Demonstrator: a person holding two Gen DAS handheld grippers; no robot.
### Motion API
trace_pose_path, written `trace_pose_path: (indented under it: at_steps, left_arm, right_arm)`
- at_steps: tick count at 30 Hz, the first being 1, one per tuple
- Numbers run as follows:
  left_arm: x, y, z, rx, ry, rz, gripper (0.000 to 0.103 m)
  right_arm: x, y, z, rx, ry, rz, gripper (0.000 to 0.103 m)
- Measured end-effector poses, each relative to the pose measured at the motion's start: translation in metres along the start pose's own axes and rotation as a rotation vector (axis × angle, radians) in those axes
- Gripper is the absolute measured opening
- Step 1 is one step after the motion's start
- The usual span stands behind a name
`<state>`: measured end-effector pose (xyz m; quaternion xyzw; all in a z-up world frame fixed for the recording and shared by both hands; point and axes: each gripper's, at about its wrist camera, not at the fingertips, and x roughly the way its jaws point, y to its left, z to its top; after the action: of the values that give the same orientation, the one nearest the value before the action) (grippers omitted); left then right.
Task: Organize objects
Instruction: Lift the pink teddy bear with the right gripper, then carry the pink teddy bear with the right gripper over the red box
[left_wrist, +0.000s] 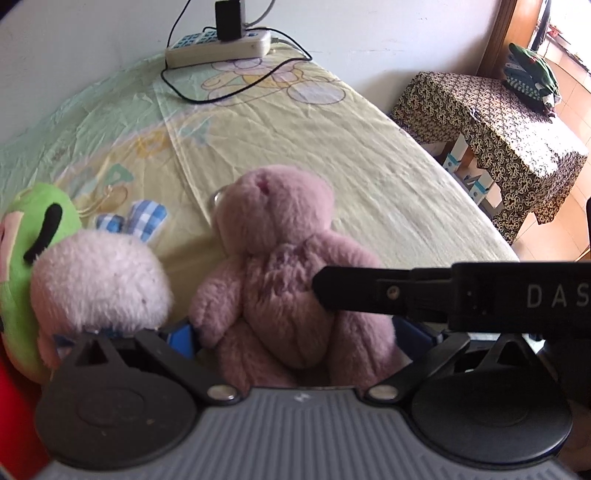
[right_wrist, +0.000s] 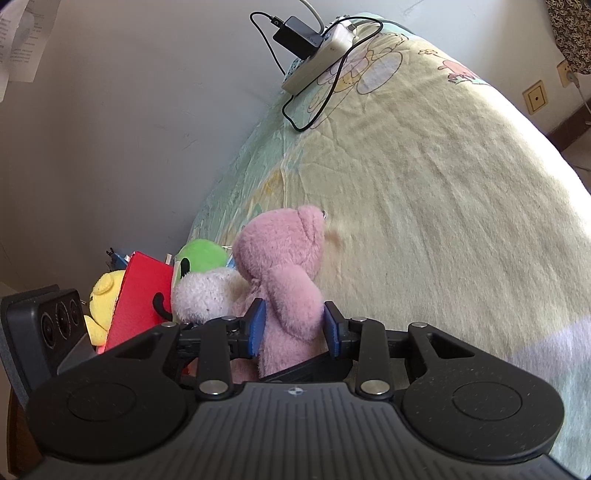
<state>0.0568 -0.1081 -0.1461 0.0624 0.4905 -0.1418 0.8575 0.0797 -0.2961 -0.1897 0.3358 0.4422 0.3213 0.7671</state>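
Observation:
A pink plush bear (left_wrist: 284, 280) sits on the bed between the spread blue pads of my left gripper (left_wrist: 299, 332). My right gripper (right_wrist: 295, 328) comes in from the right, and its blue pads (right_wrist: 255, 325) press the bear's body (right_wrist: 288, 295) from both sides. One black finger of the right gripper (left_wrist: 354, 291) shows against the bear's chest in the left wrist view. A pale lilac plush (left_wrist: 99, 277) and a green plush (left_wrist: 33, 229) stand just left of the bear.
A yellow plush (right_wrist: 103, 295) and a red box (right_wrist: 140, 295) stand by the wall beyond the green plush (right_wrist: 199, 253). A power strip (left_wrist: 218, 46) with a black cable lies at the bed's far end. A cloth-covered stand (left_wrist: 491, 136) is on the right.

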Motion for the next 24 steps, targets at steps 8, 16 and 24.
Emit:
trace_pose_path:
  at_steps: [8,16,24]
  left_arm:
    - [-0.001,-0.002,-0.003,0.003,-0.014,0.009,0.103]
    - [-0.001,-0.002,-0.004,0.009,-0.026,0.008,0.103]
    - [-0.002,0.0,-0.004,0.015,-0.034,-0.01,0.098]
  right_arm:
    - [-0.001,0.0,0.0,0.0,0.0,0.0,0.034]
    - [-0.002,0.002,0.004,0.011,0.025,-0.009,0.039]
    - [0.006,0.023,0.003,-0.085,0.046,-0.044,0.056]
